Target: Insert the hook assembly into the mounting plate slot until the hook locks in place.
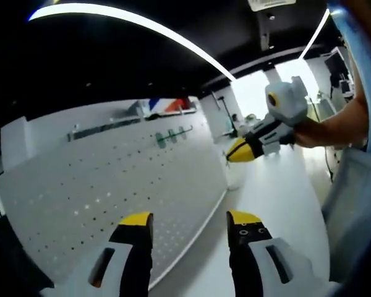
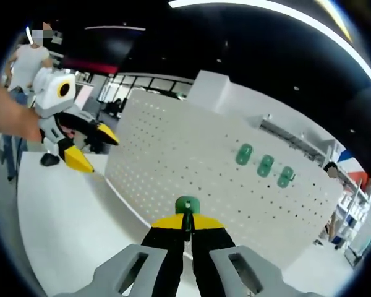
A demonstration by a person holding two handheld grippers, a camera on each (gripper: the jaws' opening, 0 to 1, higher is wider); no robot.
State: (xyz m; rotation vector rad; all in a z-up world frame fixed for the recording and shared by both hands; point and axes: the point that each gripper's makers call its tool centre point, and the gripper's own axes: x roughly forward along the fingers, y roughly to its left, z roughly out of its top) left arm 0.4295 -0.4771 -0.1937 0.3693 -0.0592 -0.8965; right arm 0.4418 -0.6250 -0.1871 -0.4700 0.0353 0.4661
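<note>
In the left gripper view, my left tongs (image 1: 190,224) stand released, the yellow-tipped jaws well apart with nothing between them, pointing over the white counter (image 1: 278,198) toward the white perforated mounting plate (image 1: 111,179) that stands upright along the counter's far edge. Three green plastic hooks (image 1: 172,135) already sit in a row high on that plate, near its upper right corner. The right tongs (image 1: 240,150) come in from the right, held by a hand (image 1: 321,130) above the counter and just off the plate's right edge; whether they grip anything I cannot tell from here.

In the right gripper view, my right tongs (image 2: 187,224) are clenched on the small green hook assembly (image 2: 187,205), whose rounded head rises just above the jaw tips. It is apart from the plate, not yet at any slot, facing the lower middle of the perforated face. The seated hooks (image 2: 265,165) lie up and to the right. The left tongs (image 2: 89,148) hang over the counter's left side.

Risks, as I judge them: the grip takes only the assembly's lower part, so it may twist on contact and miss the slot. The holes are small and many, so a wrong hole is easily chosen. An angled push could jam the hook short of locking, or tip the plate, which nothing steadies.
</note>
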